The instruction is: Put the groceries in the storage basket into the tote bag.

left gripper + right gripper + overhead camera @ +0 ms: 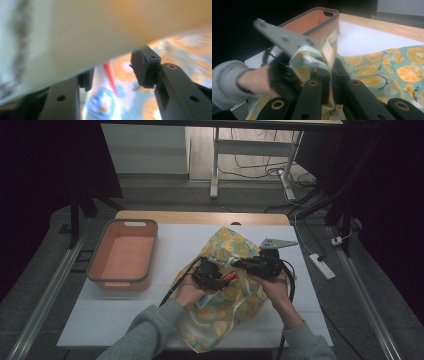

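A fold of pale fabric is hanging blurred over the left gripper (113,75), covering much of its left jaw; its jaws are standing wide apart above the orange-print bag (227,285). The right gripper (331,72) is pinching the bag's edge between nearly closed jaws. Beyond those jaws, the orange bin (312,21) is sitting on the white table (100,315), nothing visible inside it.

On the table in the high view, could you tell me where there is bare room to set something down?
Bare white table lies between the orange bin and the fruit-print bag, along the near-left edge in front of the bin, and in a strip right of the bag. The middle is crowded: the left gripper and right gripper work over the bag.
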`<action>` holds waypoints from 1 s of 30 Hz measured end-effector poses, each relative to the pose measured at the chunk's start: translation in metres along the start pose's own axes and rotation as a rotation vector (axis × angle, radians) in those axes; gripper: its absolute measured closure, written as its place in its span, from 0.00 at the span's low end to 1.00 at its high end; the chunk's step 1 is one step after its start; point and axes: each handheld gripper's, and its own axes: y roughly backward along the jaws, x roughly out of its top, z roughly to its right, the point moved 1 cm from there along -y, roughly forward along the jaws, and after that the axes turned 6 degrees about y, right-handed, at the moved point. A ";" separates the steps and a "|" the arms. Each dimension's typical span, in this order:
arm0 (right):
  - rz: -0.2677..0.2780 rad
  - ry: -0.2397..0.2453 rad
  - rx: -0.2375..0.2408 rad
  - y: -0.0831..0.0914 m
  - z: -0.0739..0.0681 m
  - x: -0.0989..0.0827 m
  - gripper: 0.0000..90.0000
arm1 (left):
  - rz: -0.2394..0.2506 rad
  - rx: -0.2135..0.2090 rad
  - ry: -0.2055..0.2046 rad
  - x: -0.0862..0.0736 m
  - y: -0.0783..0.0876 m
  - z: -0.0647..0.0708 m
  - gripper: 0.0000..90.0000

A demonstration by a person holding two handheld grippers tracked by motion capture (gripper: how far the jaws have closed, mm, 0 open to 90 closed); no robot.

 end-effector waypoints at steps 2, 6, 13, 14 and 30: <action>-0.004 0.000 -0.005 0.000 0.001 -0.001 0.96 | 0.008 -0.022 -0.022 -0.002 0.012 0.006 0.54; -0.015 -0.002 -0.014 -0.002 0.003 -0.004 0.96 | 0.045 -0.040 -0.092 -0.009 0.040 0.018 0.50; -0.043 -0.009 -0.016 -0.006 0.004 -0.010 0.95 | 0.130 -0.076 -0.138 -0.028 0.089 0.018 0.48; -0.045 -0.012 -0.015 -0.007 0.004 -0.012 0.95 | 0.135 -0.064 -0.147 -0.029 0.094 0.016 0.48; -0.112 0.014 -0.064 -0.009 -0.013 -0.036 0.95 | 0.181 0.030 -0.037 -0.056 0.143 -0.050 0.47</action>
